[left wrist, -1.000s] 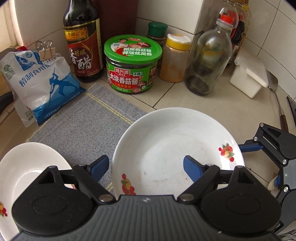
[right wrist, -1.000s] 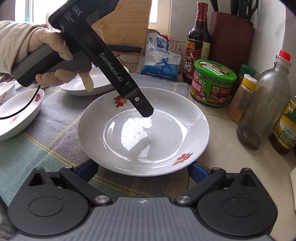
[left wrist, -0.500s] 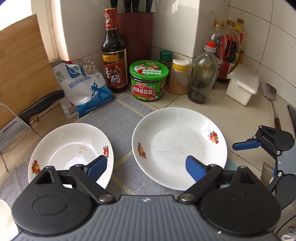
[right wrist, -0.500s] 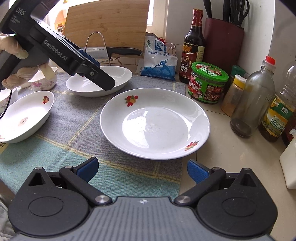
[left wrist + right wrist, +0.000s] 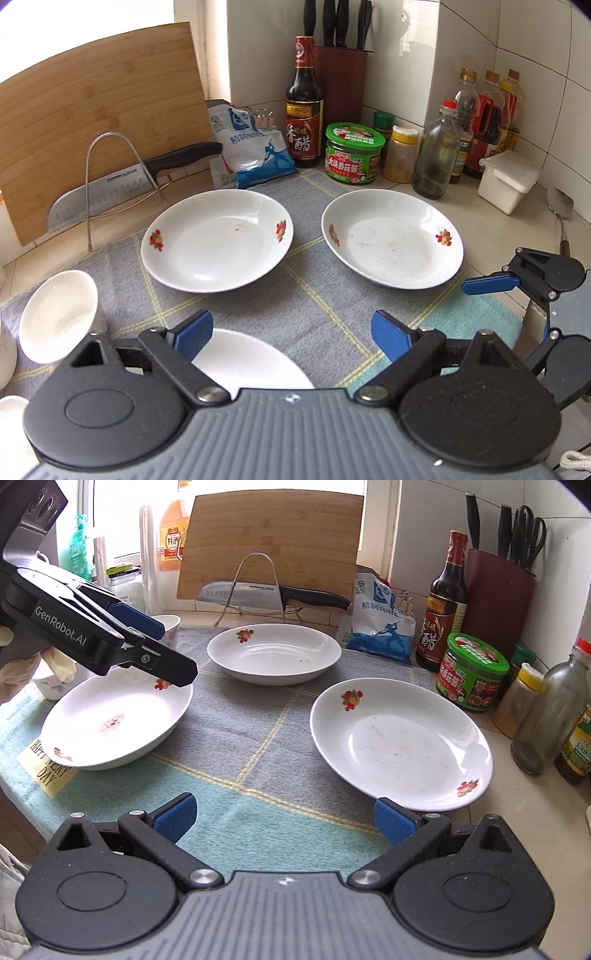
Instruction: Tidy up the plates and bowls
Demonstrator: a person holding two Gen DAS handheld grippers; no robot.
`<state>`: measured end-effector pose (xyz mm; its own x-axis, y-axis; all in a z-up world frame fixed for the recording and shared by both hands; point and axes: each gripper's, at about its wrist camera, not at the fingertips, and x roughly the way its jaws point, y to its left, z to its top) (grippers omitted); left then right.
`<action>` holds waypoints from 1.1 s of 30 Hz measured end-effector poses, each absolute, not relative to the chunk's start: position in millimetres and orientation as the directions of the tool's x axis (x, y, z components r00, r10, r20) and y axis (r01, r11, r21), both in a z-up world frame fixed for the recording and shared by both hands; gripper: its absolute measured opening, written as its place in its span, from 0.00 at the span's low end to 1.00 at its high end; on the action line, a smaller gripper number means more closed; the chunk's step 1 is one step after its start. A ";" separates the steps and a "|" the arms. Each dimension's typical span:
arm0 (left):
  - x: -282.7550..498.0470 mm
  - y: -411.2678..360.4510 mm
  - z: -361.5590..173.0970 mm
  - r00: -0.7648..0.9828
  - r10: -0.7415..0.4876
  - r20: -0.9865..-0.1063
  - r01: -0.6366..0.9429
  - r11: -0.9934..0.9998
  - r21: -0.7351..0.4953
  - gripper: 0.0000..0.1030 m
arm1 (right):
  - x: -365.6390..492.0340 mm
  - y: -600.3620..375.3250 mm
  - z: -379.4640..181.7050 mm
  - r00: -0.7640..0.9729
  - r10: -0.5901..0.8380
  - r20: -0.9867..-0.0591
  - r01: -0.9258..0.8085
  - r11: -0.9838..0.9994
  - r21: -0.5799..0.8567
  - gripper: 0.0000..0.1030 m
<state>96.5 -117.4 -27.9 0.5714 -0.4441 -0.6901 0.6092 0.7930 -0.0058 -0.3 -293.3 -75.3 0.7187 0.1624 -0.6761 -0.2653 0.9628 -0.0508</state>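
Three white plates with fruit prints lie on a grey-and-teal checked mat (image 5: 255,738). The right plate (image 5: 391,238) (image 5: 400,742) sits at the mat's right edge, partly on the tiled counter. The back plate (image 5: 218,240) (image 5: 273,651) lies near the knife rack. The left plate (image 5: 114,722) (image 5: 251,362) lies under my left gripper. My left gripper (image 5: 291,334) (image 5: 147,627) is open and empty above that plate. My right gripper (image 5: 284,818) (image 5: 491,284) is open and empty, in front of the right plate. A small white bowl (image 5: 55,314) stands at the left.
A knife rests on a wire rack (image 5: 110,181) before a wooden cutting board (image 5: 92,118). A salt bag (image 5: 251,147), vinegar bottle (image 5: 303,110), green jar (image 5: 352,153), spice jars, a glass bottle (image 5: 436,155), a white box (image 5: 508,181) and a spatula (image 5: 559,206) line the back and right.
Both grippers have pulled back and up from the right plate. My left gripper has moved left, over the left plate. The plates have not moved.
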 end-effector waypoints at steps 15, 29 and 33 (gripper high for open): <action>68.2 -41.6 -38.4 0.616 -0.368 -0.697 0.454 0.889 -0.069 0.90 | -1.1 -213.7 -104.8 0.654 0.275 -0.705 -0.394 0.919 -0.007 1.00; 68.2 -2.2 -40.4 0.635 -0.298 -0.713 0.364 0.929 -0.064 0.90 | 18.9 -167.2 -117.6 0.601 0.373 -0.707 -0.511 0.859 0.018 1.00; 69.5 4.3 -39.2 0.637 -0.297 -0.711 0.355 0.932 -0.072 0.90 | 23.3 -157.3 -120.8 0.605 0.359 -0.711 -0.527 0.850 -0.020 1.00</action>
<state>69.5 4.3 -39.2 0.6370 -0.2975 -0.7111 0.3554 0.9320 -0.0715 23.3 -157.3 -120.8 0.6053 0.3586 -0.7106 -0.5270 0.8496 -0.0202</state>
